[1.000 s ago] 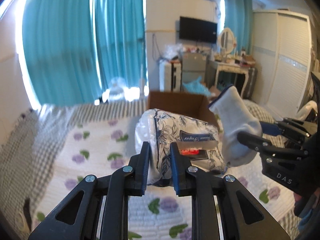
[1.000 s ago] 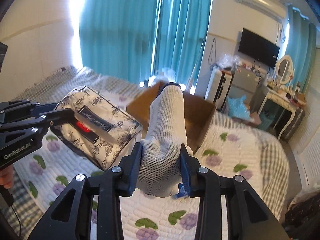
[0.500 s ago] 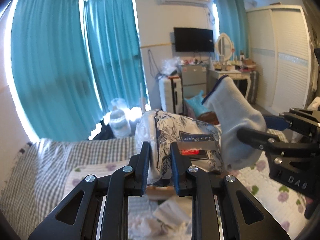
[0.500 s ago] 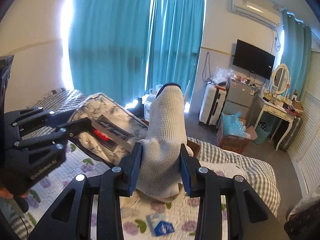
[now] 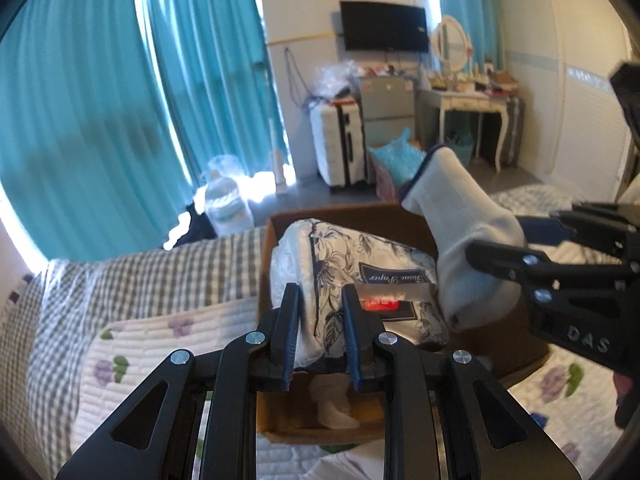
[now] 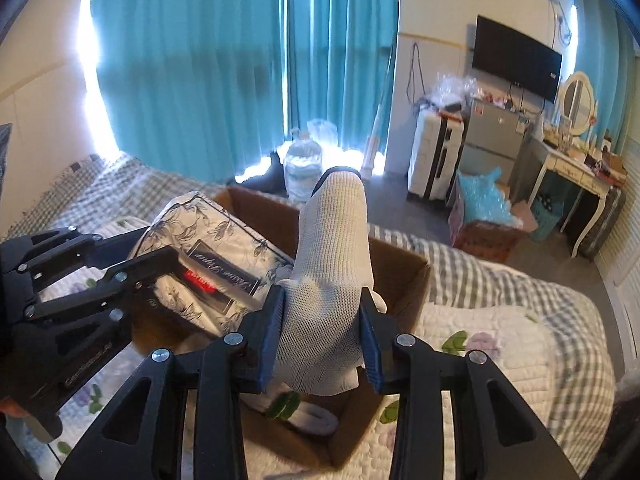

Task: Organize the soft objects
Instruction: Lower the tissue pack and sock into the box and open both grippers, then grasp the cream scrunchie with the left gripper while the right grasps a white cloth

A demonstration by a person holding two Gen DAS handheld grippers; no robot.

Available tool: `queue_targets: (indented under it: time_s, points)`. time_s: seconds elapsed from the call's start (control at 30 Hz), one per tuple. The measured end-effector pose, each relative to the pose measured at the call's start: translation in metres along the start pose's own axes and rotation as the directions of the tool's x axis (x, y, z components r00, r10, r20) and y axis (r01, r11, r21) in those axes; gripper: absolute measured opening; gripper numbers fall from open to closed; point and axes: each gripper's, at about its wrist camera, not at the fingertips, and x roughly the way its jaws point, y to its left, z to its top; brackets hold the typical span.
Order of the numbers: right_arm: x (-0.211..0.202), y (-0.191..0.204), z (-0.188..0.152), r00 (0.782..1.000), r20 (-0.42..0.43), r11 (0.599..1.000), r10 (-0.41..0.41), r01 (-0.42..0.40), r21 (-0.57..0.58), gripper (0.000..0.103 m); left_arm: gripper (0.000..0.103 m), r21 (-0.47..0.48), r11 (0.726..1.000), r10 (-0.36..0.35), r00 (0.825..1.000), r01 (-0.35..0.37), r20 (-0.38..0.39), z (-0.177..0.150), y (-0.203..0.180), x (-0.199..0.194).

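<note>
My left gripper (image 5: pixel 318 340) is shut on a floral tissue pack (image 5: pixel 360 276) and holds it above an open cardboard box (image 5: pixel 272 420). My right gripper (image 6: pixel 320 340) is shut on a white knit glove (image 6: pixel 332 264) with a dark cuff, also over the box (image 6: pixel 404 276). In the left wrist view the glove (image 5: pixel 460 236) hangs right of the pack, touching it. In the right wrist view the pack (image 6: pixel 216 256) and left gripper (image 6: pixel 132 264) are at left. White soft items (image 6: pixel 316 416) lie in the box.
The box sits on a bed with a floral quilt (image 5: pixel 160 344) and checked blanket (image 6: pixel 500 280). Beyond are teal curtains (image 5: pixel 120 100), a water jug (image 5: pixel 226 200), a white suitcase (image 5: pixel 338 140), a dresser (image 5: pixel 468 108) and a wardrobe (image 5: pixel 580 92).
Both grippers have carried the pack and glove over the open box and tipped down, so the box interior now lies beneath them. Both grips are unchanged.
</note>
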Motion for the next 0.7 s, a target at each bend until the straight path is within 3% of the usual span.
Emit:
queue_targets:
  time_s: [0.23, 0.3, 0.33, 0.4, 0.53, 0.7]
  points:
    - [0.034, -0.015, -0.017, 0.999, -0.028, 0.998, 0.035, -0.033, 0.047, 0.041, 0.039, 0.016, 1.000, 0.009, 1.000, -0.010, 0.009, -0.004, -0.006, 0.005]
    - [0.030, -0.014, -0.018, 0.999, -0.010, 0.998, 0.036, -0.036, 0.055, 0.050, 0.054, 0.003, 1.000, 0.013, 1.000, -0.013, 0.001, -0.003, -0.007, 0.000]
    - [0.026, -0.015, -0.018, 1.000, -0.001, 0.998, 0.028, -0.028, 0.057, 0.061, 0.058, -0.003, 0.999, 0.032, 0.999, -0.032, 0.004, -0.002, -0.007, -0.006]
    - [0.013, -0.016, -0.015, 1.000, 0.022, 0.997, 0.010, -0.012, 0.072, 0.065, 0.071, -0.011, 0.999, 0.052, 0.998, -0.052, 0.020, 0.002, -0.005, -0.020]
    - [-0.029, -0.014, -0.007, 0.998, 0.057, 0.997, -0.012, 0.007, 0.082, 0.073, 0.074, -0.030, 0.998, 0.049, 0.997, -0.048, 0.052, 0.012, 0.002, -0.056]
    - [-0.105, 0.002, 0.004, 0.990, 0.107, 0.996, -0.087, 0.083, 0.045, 0.084, 0.080, -0.017, 0.999, 0.038, 0.989, -0.036, 0.140, 0.027, 0.003, -0.136]
